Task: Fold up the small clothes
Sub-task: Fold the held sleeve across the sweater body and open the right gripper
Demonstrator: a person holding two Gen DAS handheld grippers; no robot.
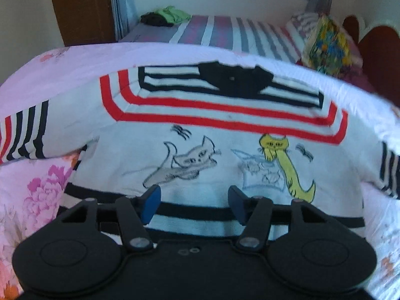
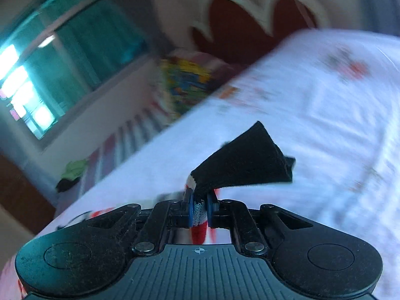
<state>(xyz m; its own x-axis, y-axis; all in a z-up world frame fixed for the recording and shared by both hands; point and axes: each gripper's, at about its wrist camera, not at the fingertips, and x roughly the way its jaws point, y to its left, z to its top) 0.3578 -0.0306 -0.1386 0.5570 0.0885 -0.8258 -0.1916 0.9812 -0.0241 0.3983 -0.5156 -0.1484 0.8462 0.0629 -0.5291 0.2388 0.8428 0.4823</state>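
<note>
A small white shirt (image 1: 200,130) with red and black stripes, a black collar and cat drawings lies spread flat on a floral bedsheet (image 1: 42,187). My left gripper (image 1: 193,201) is open and empty, just above the shirt's lower hem with its black bands. In the right wrist view my right gripper (image 2: 199,201) is shut on a bunched piece of the shirt (image 2: 240,165), black with white and red stripes, held above the bedsheet (image 2: 312,125). That view is blurred.
A striped mattress (image 1: 225,32) lies beyond the sheet, with green and dark clothes (image 1: 165,16) at its far left and a colourful pillow (image 1: 325,47) at the right. A brown door (image 1: 80,7) and red headboard (image 1: 380,50) stand behind.
</note>
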